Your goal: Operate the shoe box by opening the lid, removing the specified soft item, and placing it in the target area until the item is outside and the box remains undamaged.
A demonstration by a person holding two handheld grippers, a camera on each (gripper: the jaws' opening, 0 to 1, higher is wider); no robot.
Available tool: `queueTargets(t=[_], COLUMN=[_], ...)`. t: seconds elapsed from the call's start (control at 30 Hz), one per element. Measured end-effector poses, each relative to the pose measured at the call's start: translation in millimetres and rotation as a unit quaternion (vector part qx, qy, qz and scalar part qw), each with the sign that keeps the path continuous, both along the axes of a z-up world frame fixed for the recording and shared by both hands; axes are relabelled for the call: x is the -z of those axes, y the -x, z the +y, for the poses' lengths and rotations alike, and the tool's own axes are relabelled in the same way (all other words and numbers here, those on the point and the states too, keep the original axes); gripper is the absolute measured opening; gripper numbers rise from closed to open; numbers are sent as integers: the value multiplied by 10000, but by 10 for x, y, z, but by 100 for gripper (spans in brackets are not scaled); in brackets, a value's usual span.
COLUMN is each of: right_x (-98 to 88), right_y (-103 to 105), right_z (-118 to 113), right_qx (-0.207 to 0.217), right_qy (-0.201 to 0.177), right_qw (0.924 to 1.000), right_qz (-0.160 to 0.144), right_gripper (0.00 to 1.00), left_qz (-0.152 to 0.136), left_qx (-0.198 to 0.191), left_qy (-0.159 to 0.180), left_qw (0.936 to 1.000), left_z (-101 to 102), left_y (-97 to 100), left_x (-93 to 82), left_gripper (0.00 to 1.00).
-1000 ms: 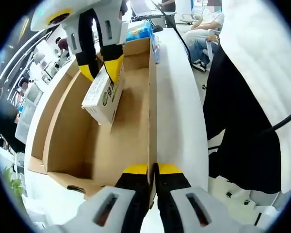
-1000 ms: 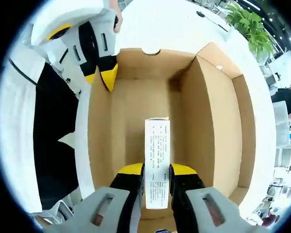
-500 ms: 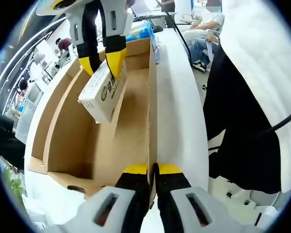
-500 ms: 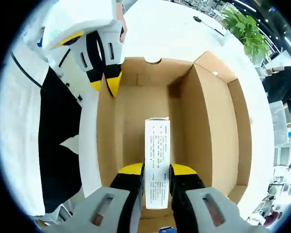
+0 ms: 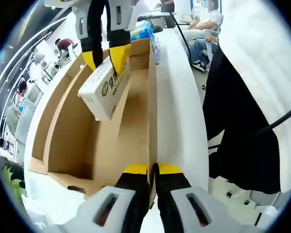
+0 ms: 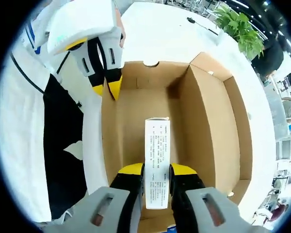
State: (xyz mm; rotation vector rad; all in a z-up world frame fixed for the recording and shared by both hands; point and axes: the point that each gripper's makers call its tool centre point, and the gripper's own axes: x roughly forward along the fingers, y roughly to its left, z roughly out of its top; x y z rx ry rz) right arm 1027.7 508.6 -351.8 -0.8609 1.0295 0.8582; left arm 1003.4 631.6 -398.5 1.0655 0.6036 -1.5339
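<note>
The left gripper (image 5: 153, 167) was clamped on the shoe box (image 5: 111, 145) side wall. At 11 o'clock, the right gripper (image 5: 105, 54) gripped the white carton (image 5: 103, 87) above the box interior.

Small carton (image 6: 156, 160) above the open shoe box (image 6: 208, 131), box on table (image 6: 160, 29), plant (image 6: 240, 29) behind
</note>
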Motion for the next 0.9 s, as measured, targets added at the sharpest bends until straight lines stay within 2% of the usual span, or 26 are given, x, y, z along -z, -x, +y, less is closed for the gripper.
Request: queueTargets(t=[0.53, 0.67, 0.83, 0.9], right_x=[-86, -179, -299, -396], right_y=[36, 75, 117, 145], right_z=[-97, -78, -23, 20], right_qx=[-105, 44, 440, 429], right_qy=[96, -35, -337, -502], right_qw=[9999, 10000, 9985, 9978], right_qz=[-63, -75, 4, -16], right_gripper=[18, 18, 18, 18], left_qz=[6, 11, 14, 18], left_qx=[-9, -5, 1, 11], left_qy=[-16, -17, -23, -22], left_qw=[10000, 10000, 10000, 10000], left_z=[5, 6, 8, 8], left_y=[3, 2, 1, 2], left_x=[-5, -5, -2, -3], left_gripper=[3, 3, 3, 3])
